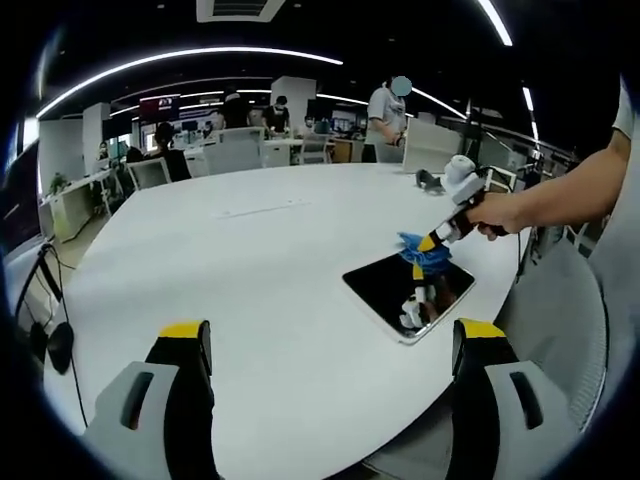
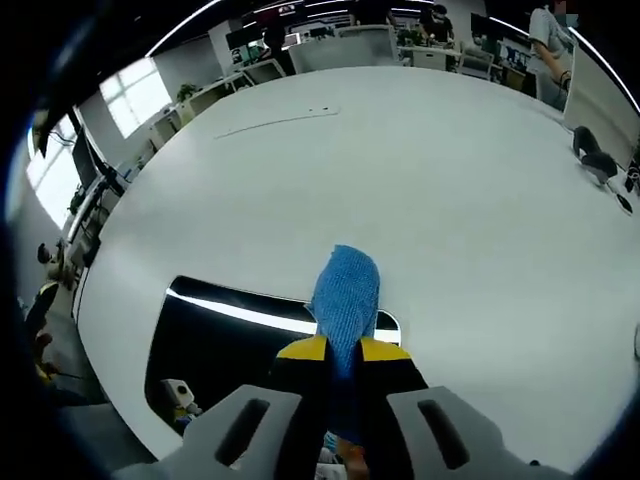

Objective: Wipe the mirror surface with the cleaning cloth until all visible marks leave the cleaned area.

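Lying flat near the edge of the broad white round table (image 1: 260,260): a dark rectangular mirror with a pale frame (image 1: 408,293), also seen in the right gripper view (image 2: 215,340). Pinched between the yellow-tipped jaws of the right gripper (image 2: 343,352), held by a hand (image 1: 492,213): a blue woven cleaning cloth (image 2: 345,295), resting on the mirror's far edge (image 1: 424,250). Spread wide and holding nothing, well apart from the mirror: left gripper (image 1: 330,335)

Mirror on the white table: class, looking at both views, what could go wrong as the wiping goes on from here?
1. The mirror lies near the table's edge; a hard push might slide it off.
2. The blue cloth is pinched between the right tongs, so it may cover only a narrow strip, leaving marks.
3. The left tongs hang open, away from the mirror, so nothing steadies it.
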{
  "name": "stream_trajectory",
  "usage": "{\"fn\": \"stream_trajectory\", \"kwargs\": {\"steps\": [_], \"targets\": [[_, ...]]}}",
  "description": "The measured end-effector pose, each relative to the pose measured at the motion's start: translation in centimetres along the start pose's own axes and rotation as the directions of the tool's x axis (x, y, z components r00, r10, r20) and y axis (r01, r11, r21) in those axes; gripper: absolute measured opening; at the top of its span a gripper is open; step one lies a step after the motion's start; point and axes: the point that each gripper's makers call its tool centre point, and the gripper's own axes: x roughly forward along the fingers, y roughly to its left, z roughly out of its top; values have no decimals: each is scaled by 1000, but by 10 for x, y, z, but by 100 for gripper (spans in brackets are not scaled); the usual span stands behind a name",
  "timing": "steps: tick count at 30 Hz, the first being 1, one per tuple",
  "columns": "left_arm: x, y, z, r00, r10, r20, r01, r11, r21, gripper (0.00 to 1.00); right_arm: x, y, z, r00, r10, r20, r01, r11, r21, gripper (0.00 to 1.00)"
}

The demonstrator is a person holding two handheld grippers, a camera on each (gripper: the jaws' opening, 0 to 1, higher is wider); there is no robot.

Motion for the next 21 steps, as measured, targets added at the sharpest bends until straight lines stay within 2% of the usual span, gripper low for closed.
{"fn": "stream_trajectory", "kwargs": {"steps": [4, 7, 10, 21], "targets": [[0, -1, 0, 1000, -3, -1, 3, 1000, -1, 99, 3, 14, 1, 1000, 14, -2, -14, 1000, 9, 5], [1, -1, -1, 1000, -5, -1, 5, 1000, -1, 99, 5, 21, 4, 1000, -14, -1, 14, 1000, 7, 5], [1, -1, -2, 1000, -6, -2, 6, 1000, -1, 99, 9, 31, 6, 1000, -8, -10, 7, 1000, -19, 5], [3, -3, -6, 1000, -14, -14, 14, 1000, 7, 99, 17, 71, 10, 998, 40, -45, -41, 999, -27, 4]]}}
